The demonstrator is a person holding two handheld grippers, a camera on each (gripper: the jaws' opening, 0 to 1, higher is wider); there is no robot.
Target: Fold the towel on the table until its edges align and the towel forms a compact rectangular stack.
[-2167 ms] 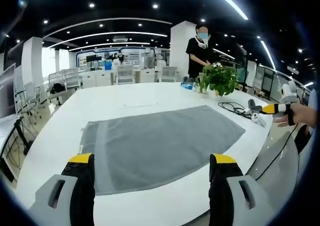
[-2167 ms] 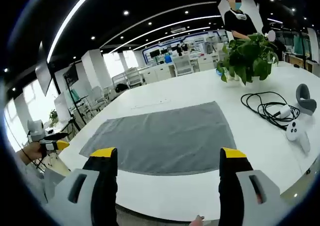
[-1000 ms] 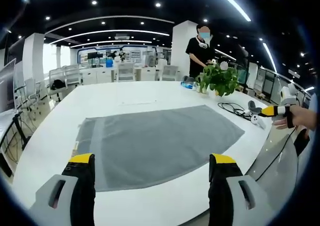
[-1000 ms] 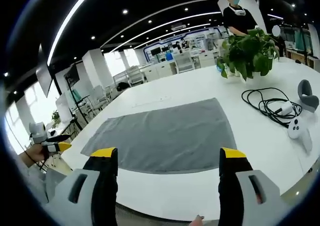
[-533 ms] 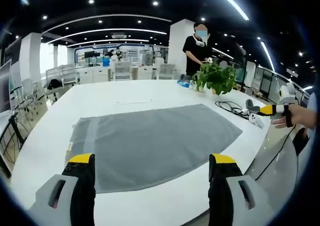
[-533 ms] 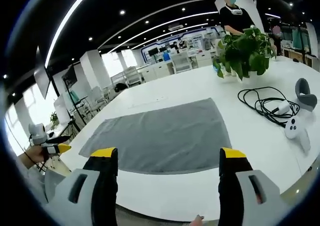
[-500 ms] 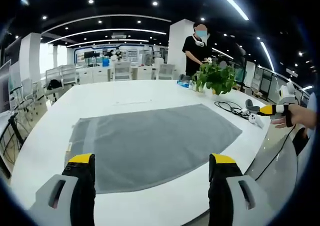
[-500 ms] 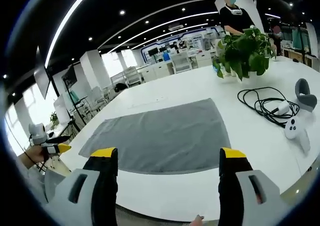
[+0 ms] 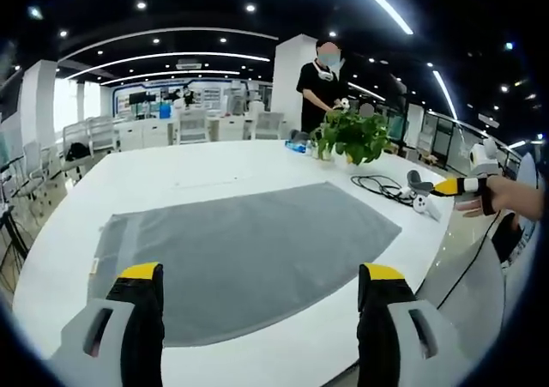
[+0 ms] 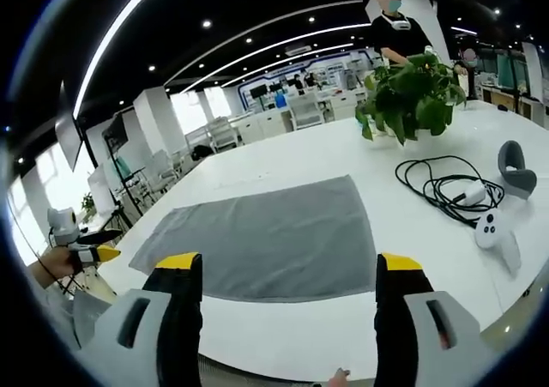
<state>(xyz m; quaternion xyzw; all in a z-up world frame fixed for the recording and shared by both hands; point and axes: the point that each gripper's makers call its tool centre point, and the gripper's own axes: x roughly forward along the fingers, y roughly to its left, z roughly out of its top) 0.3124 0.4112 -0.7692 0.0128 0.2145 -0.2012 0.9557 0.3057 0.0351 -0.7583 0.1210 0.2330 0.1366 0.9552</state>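
Towel [image 9: 244, 250]: lying flat and unfolded on the white table [image 9: 171, 168], just ahead of both tools; no fold is showing, so all folding is remaining. Left gripper [image 9: 253, 297] and right gripper [image 10: 287, 288]: both hovering with jaws standing wide apart, holding and touching nothing.

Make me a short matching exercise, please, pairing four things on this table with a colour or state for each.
Things:
1. towel
2. potted plant
3. cable
4. controller

Descriptions:
A. black, lying in loose loops
B. grey, spread flat and unfolded
C. white, resting near the table edge
D. green and leafy, standing upright

Pairs: 1-B, 2-D, 3-A, 4-C
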